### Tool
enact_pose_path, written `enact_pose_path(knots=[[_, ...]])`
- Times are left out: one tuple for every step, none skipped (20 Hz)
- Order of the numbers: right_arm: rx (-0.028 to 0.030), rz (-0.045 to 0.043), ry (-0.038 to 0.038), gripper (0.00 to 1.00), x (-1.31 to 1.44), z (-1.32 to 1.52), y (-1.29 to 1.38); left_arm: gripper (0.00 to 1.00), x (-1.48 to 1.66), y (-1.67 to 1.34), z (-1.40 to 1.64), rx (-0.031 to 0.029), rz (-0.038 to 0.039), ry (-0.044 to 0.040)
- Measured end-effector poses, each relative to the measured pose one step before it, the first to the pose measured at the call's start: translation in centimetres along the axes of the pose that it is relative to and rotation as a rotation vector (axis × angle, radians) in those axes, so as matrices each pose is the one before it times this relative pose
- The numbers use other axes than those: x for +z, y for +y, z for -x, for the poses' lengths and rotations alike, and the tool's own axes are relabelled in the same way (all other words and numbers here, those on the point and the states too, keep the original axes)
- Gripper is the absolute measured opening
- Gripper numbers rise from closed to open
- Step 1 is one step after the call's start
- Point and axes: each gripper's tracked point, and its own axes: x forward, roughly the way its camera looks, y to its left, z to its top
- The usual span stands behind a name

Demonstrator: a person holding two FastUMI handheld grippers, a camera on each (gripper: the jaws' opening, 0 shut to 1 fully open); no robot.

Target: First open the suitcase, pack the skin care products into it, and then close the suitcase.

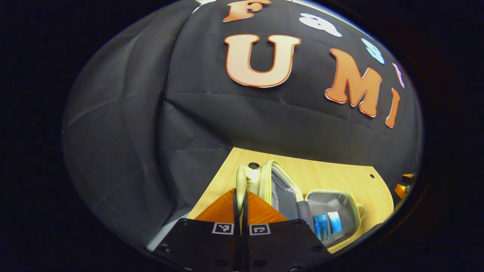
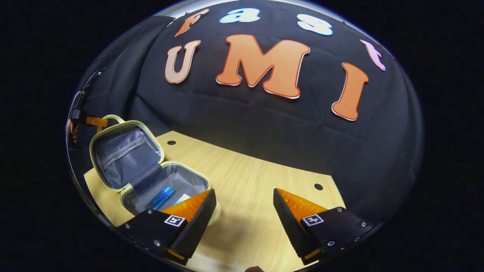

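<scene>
The suitcase lies open on the surface, products inside. The left hand-held gripper, fingers pressed together on the lid's handle, stands nearest for closing; the right hand-held gripper hangs wide open and empty beside the base.

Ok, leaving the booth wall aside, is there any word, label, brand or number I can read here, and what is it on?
Nothing readable.
suitcase: no wording visible on its lining or rim.
blue tube inside it: any print is too small to read.
marker squares on the right gripper and the left gripper: black-and-white patterns, no letters.
</scene>
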Motion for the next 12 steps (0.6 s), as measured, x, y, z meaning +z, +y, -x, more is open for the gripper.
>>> enact_pose_path(knots=[[0.00014, -0.00417, -0.01093, 0.96, 0.022, 0.502, -0.256, 0.0, 0.484, -0.967, 0.917, 0.00591, -0.02095, -0.00775], [-0.00243, -0.00337, -0.01168, 0.96, 0.156, 0.467, -0.419, 0.0, 0.487, -1.007, 0.703, -0.00926, -0.01425, -0.00678], [0.00206, -0.00386, -0.01112, 0.96, 0.176, 0.487, -0.412, 0.0, 0.767, -1.115, 0.906, -0.00587, -0.01109, -0.01598], [-0.00395, -0.00116, -0.00968, 0.96, 0.158, 0.379, -0.475, 0.01, 0.702, -1.031, 0.68, -0.01294, -0.00853, -0.00998], [-0.00192, -0.0019, -0.01007, 0.96, 0.174, 0.274, -0.48, 0.01, 0.634, -1.255, 0.613, -0.00552, -0.01049, -0.01374], [-0.00208, -0.00365, -0.00903, 0.96, 0.162, 0.241, -0.494, 0.0, 0.515, -1.365, 0.347, -0.01452, -0.01125, -0.00419], [0.00122, -0.00597, -0.00655, 0.96, 0.121, 0.204, -0.321, 0.0, 0.478, -1.31, 0.185, -0.00432, -0.01205, -0.0086], [0.00365, -0.00677, -0.00442, 0.96, 0.066, 0.182, -0.26, 0.0, 0.487, -1.504, 0.328, -0.01819, -0.01043, -0.00398], [-0.00047, -0.00516, -0.00714, 0.96, 0.186, 0.127, -0.33, 0.0, 0.708, -1.223, 0.218, -0.01242, -0.01026, -0.01636], [0.00225, -0.00353, -0.00729, 0.96, 0.083, 0.171, -0.324, 0.01, 0.581, -1.61, 0.15, -0.02391, -0.0059, -0.00438], [-0.00282, -0.00139, -0.00696, 0.96, 0.062, 0.204, -0.449, 0.0, 0.373, -1.689, 0.22, -0.01585, -0.00916, -0.00895], [-0.00006, -0.0022, -0.00753, 0.96, 0.171, 0.135, -0.369, 0.0, 0.258, -1.468, -0.047, -0.01715, -0.00798, -0.0025]])
